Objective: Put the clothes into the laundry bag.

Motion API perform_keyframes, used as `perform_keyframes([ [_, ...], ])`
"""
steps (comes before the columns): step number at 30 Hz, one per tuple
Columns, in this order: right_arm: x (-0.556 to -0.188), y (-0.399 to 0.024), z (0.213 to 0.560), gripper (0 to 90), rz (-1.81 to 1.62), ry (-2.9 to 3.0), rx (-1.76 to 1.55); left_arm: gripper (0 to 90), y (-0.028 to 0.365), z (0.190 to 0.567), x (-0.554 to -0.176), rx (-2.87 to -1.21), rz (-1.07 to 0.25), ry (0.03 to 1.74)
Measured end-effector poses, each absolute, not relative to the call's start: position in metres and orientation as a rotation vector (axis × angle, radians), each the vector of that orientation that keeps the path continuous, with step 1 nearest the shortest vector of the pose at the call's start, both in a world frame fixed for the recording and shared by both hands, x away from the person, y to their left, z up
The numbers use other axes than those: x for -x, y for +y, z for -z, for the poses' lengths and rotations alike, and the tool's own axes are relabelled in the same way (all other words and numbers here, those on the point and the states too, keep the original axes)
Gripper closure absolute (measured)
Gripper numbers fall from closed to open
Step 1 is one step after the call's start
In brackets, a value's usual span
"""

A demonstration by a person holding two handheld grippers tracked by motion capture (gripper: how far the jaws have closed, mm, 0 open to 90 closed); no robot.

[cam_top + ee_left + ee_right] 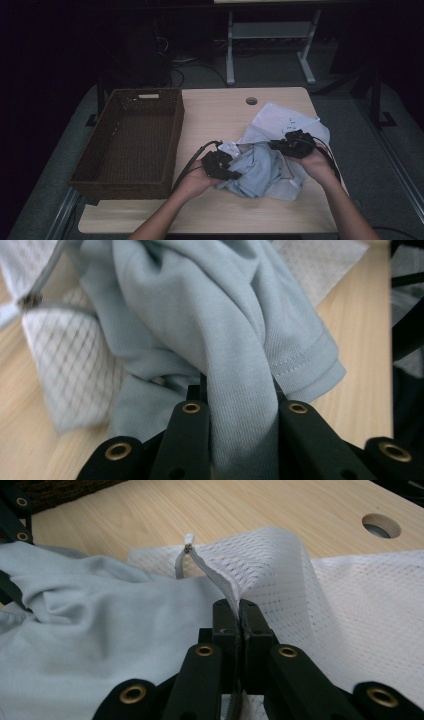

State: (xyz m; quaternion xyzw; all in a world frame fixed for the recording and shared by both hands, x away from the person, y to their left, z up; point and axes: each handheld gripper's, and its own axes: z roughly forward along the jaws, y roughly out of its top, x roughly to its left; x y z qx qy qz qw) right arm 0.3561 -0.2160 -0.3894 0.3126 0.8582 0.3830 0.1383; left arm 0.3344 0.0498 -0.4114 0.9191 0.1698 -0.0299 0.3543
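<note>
So the left gripper (231, 174) has its jaws clamped on a thick bunched fold of the light blue shirt (260, 170). In the left gripper view the fabric (220, 340) is squeezed right between the two black jaws and spreads out beyond them over the table, with a stitched hem hanging off to one side. The right gripper (276, 145) is pinched tight on the zippered edge of the white mesh laundry bag (280, 122). In the right gripper view the jaws are closed almost flat together with the bag's edge (260, 565) caught between them, and you can see the little zipper end (188, 545) sticking up just past that. The shirt sits near the front right part of the wooden table (215, 115), crumpled in a heap between the two hands, lying partly on top of the mesh bag and touching it. I can't really tell whether any of it is inside the bag. The bag spreads flat toward the far right corner of the table, close to the round cable hole (251, 100). On the left side of the table there's a dark wicker basket (100, 150), well apart from the shirt. The left hand (195, 182) is just beside the basket's near right corner, and the right hand (320, 165) is over by the table's right edge.
</note>
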Motion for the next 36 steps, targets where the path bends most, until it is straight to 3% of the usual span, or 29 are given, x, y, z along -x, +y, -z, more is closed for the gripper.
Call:
perform_keyframes([
  [10, -0.351, -0.209, 0.382, 87.4, -1.156, 2.486, -0.866, 80.1, 0.025, 0.403, -0.351, -2.342, 0.078, 0.424],
  [20, -0.348, -0.204, 0.38, 87.6, -1.164, 2.501, -0.852, 78.7, 0.011, 0.433, -0.371, -2.353, 0.081, 0.5],
  [33, -0.343, -0.185, 0.38, 87.5, -1.226, 2.56, -0.809, 78.2, 0.053, 0.422, -0.365, -2.381, 0.059, 0.536],
  [36, -0.339, -0.175, 0.378, 87.5, -1.23, 2.561, -0.78, 71.8, 0.061, 0.421, -0.36, -2.367, 0.068, 0.537],
])
